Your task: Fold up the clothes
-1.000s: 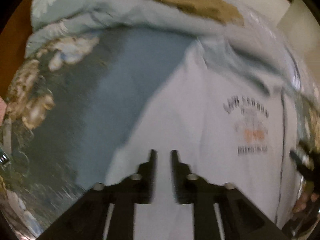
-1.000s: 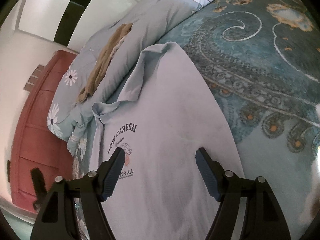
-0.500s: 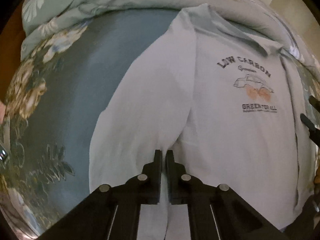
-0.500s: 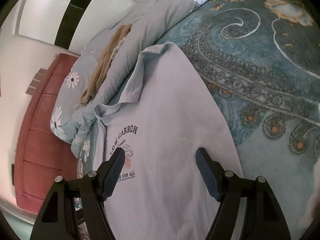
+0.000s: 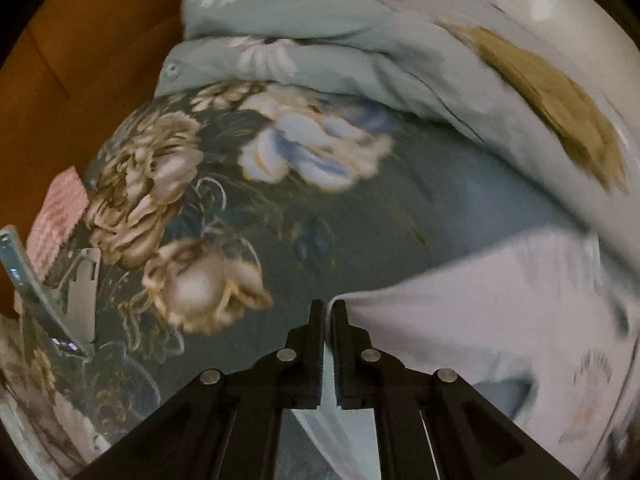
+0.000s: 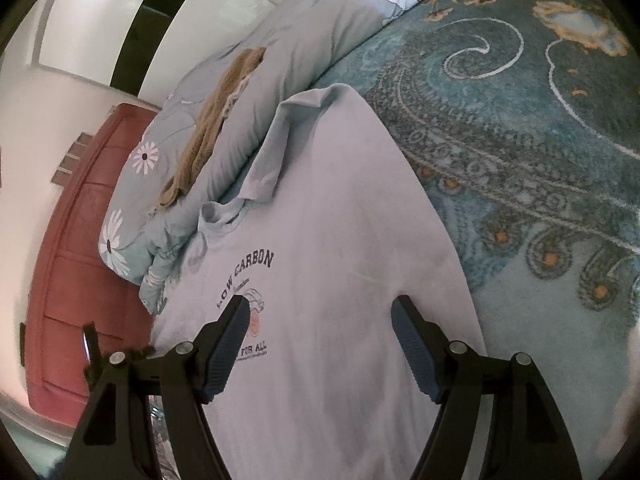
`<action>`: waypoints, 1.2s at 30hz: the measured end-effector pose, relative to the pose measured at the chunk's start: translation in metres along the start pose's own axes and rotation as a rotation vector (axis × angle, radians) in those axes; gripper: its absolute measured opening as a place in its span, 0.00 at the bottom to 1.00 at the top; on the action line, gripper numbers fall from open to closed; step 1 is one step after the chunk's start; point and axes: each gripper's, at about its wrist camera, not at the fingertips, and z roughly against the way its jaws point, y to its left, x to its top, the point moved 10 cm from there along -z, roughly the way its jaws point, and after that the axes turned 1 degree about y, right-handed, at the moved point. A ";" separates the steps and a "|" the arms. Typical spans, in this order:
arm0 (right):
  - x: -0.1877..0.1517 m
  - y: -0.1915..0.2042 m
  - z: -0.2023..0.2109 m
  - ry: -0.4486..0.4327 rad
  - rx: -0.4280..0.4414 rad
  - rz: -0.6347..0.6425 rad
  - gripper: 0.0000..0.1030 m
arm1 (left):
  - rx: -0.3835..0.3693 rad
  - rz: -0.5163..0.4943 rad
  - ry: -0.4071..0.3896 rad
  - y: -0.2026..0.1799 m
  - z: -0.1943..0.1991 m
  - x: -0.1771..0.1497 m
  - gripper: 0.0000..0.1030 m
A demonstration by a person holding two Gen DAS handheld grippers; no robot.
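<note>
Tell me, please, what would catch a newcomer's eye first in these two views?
Probably the pale T-shirt printed "LOW CARBON", spread on the bed under the open right gripper. Next, the left gripper, shut on the shirt's edge above the dark floral bedspread. A tan garment lies on the bunched daisy-print duvet behind.

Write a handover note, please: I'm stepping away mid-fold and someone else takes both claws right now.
Left claw: shut on the edge of the pale T-shirt, drawing it over the floral bedspread.
Right claw: open, holding nothing, poised above the shirt's printed chest.
The shirt lies print-up on the bed, beside the bunched duvet.
Done: one side gripped for the fold.
Left: finish this fold, then the remaining folds.
</note>
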 end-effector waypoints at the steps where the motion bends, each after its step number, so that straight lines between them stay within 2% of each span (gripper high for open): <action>1: 0.000 0.000 0.000 0.001 -0.005 0.006 0.72 | 0.007 0.022 0.012 0.002 -0.005 0.004 0.04; 5: 0.003 0.006 0.005 0.004 -0.026 0.029 0.72 | -0.054 0.078 0.075 -0.006 -0.019 0.004 0.05; 7: 0.011 0.012 0.012 -0.017 -0.036 0.062 0.72 | -0.094 0.080 0.079 -0.011 -0.016 0.003 0.07; 9: 0.023 0.018 0.018 -0.041 -0.051 0.101 0.72 | -0.093 0.065 0.069 -0.014 -0.008 0.004 0.14; 10: 0.031 0.018 0.018 -0.047 -0.068 0.120 0.72 | -0.096 0.047 0.060 -0.018 -0.004 0.005 0.18; 12: 0.049 0.017 0.016 -0.054 -0.117 0.153 0.72 | -0.107 -0.011 0.038 -0.035 0.001 0.008 0.36; 16: 0.091 0.016 0.001 -0.056 -0.193 0.205 0.72 | -0.136 -0.144 0.002 -0.076 0.005 0.007 0.41; 18: 0.108 0.021 -0.012 -0.031 -0.222 0.244 0.72 | -0.161 -0.206 0.014 -0.103 0.001 0.006 0.45; 23: 0.141 0.032 -0.054 0.050 -0.321 0.347 0.72 | -0.181 -0.351 0.038 -0.166 -0.015 0.001 0.47; 28: 0.154 0.043 -0.088 0.122 -0.368 0.436 0.54 | -0.123 -0.519 0.003 -0.213 -0.032 -0.001 0.47; 30: 0.161 0.041 -0.096 0.130 -0.378 0.429 0.32 | -0.116 -0.539 -0.003 -0.223 -0.038 0.000 0.47; 31: 0.165 0.042 -0.098 0.132 -0.364 0.414 0.25 | -0.119 -0.539 -0.003 -0.226 -0.040 0.000 0.47; 32: 0.169 0.042 -0.101 0.135 -0.349 0.398 0.11 | -0.118 -0.535 -0.003 -0.228 -0.043 0.002 0.47; 33: 0.175 0.038 -0.102 0.128 -0.368 0.383 0.07 | -0.111 -0.528 -0.004 -0.230 -0.047 0.004 0.47; 36: 0.189 0.024 -0.107 0.125 -0.396 0.314 0.06 | -0.102 -0.484 0.001 -0.229 -0.058 0.013 0.47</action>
